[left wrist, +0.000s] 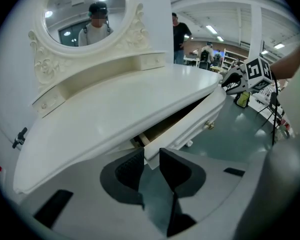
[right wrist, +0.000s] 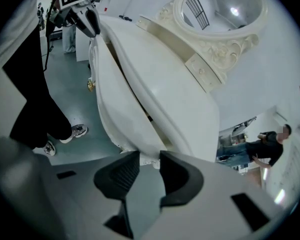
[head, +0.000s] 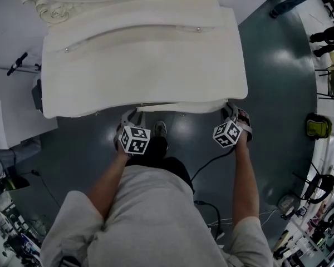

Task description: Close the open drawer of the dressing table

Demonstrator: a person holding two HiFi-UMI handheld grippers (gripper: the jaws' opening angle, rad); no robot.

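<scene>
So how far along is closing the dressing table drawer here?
Done: both grippers are in place, the left gripper and the right gripper, each with its jaws on one end of the drawer front. In hand: that two-handed hold. To do: the push itself. The drawer front still stands out from under the tabletop, with a dark gap showing.

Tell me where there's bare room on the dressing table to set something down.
The whole tabletop is bare, from the mirror base at the back to its front edge. It is crowded below that edge: the left gripper and right gripper each clamp an end of the drawer.
</scene>
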